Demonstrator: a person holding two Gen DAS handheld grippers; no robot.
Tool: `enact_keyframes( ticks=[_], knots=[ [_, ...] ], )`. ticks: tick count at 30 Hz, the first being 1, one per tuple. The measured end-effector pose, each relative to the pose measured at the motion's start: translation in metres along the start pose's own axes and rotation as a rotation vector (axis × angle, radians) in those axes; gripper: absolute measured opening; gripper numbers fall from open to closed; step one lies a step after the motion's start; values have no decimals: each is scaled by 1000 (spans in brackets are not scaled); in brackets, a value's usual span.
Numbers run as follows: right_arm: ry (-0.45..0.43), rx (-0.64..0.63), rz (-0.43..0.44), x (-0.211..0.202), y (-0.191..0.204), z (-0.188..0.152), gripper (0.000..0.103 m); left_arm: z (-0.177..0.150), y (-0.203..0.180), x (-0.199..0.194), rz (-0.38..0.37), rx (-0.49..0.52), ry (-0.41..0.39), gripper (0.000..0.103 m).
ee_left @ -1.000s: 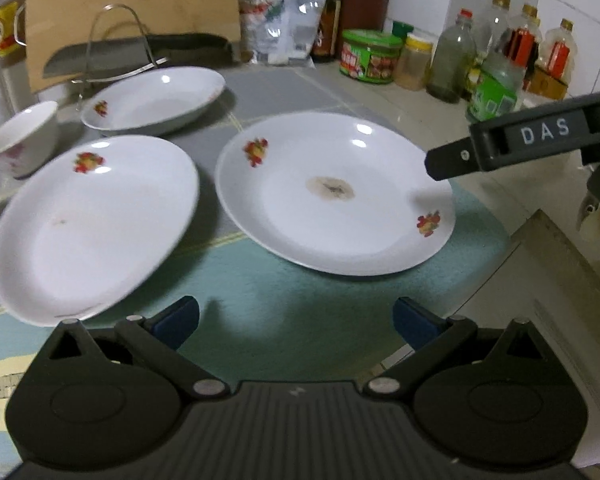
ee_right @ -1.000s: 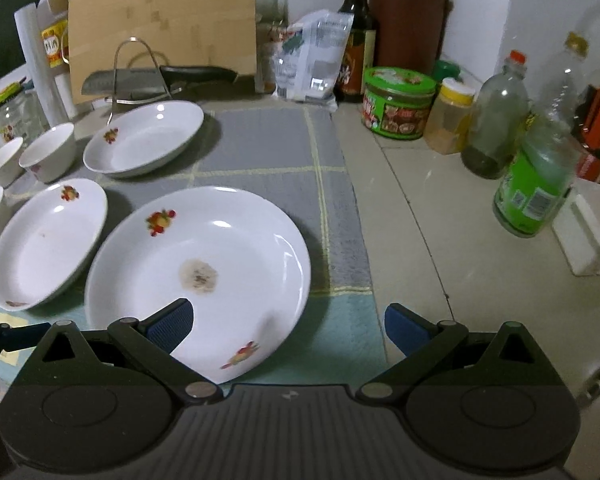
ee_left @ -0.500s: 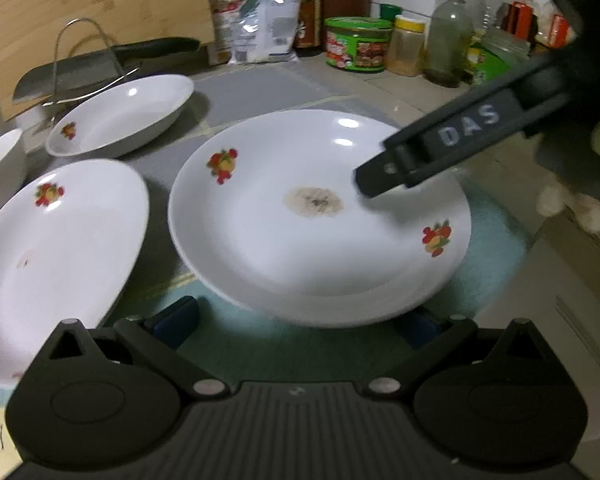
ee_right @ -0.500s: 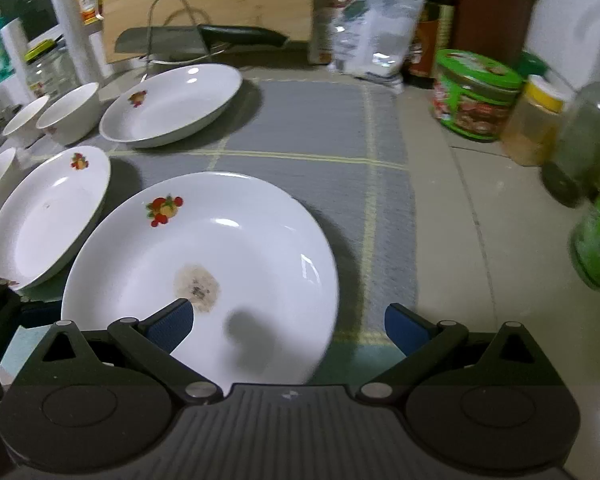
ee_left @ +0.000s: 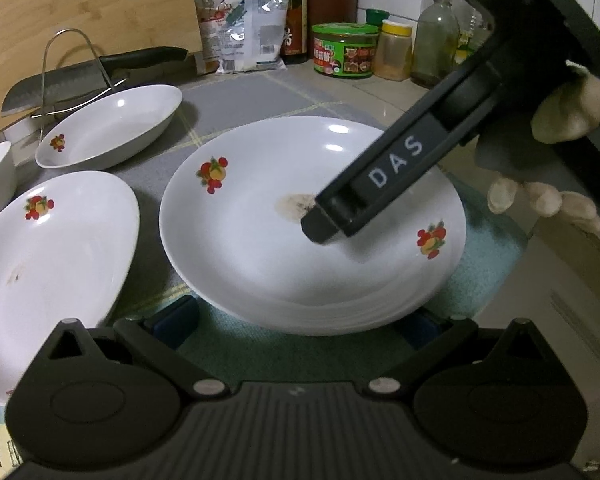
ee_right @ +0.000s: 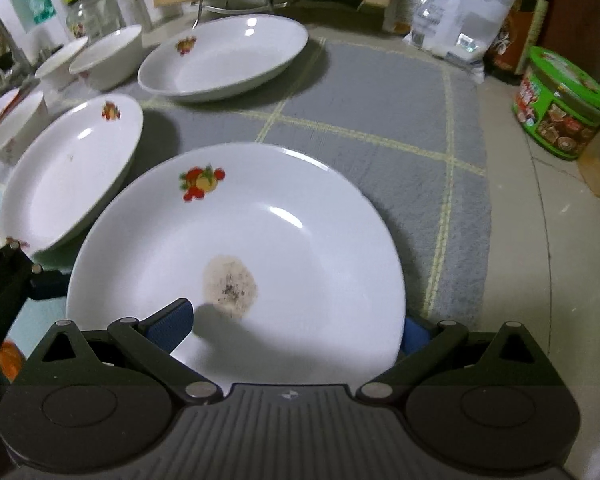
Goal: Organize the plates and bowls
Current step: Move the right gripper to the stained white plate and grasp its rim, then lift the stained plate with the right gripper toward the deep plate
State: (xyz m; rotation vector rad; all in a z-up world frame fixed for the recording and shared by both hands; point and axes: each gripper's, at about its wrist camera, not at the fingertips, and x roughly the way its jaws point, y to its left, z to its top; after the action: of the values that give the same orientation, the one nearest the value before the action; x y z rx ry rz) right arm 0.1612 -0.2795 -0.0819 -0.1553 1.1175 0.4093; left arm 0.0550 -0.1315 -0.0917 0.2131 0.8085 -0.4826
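The table (ee_right: 512, 240) carries a grey checked mat (ee_right: 380, 100) ahead of both pairs of fingers, and on it, right in front of me, sits the big white stained plate (ee_right: 292, 240) with fruit prints and a brown patch at its middle; my right gripper (ee_right: 288, 326) has its fingers spread wide, the left blue pad over the plate's inside near the stain, the right pad just beyond the plate's right rim, so the rim lies between them and nothing is clamped; my left gripper (ee_left: 296, 322) likewise stands wide apart, its blue pads low at the near rim of the same plate, partly hidden under it, and I cannot tell whether they touch it; seen from the left camera, the right gripper's dark arm marked DAS reaches in from beyond my right finger, its tip over the plate's middle, with a gloved hand (ee_left: 560, 152) behind it; off the left fingers lies a second plate (ee_right: 72, 172), close beside the stained one, and whether the rims touch I cannot tell; further ahead, a deeper oval dish (ee_right: 224, 56); small bowls (ee_right: 108, 56) beyond that to the left; a green tin (ee_right: 560, 108) far off to the right.
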Motion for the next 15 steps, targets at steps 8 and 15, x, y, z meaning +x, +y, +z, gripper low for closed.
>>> enact_keyframes(
  ticks=[8,15],
  knots=[
    [13,-44,8,1,0,-1,103,-8,1,-2,1,0,-57,103],
    [-58,-132,60,-5,-7,-15,103,-10,1,-3,4,-4,-76,103]
  ],
)
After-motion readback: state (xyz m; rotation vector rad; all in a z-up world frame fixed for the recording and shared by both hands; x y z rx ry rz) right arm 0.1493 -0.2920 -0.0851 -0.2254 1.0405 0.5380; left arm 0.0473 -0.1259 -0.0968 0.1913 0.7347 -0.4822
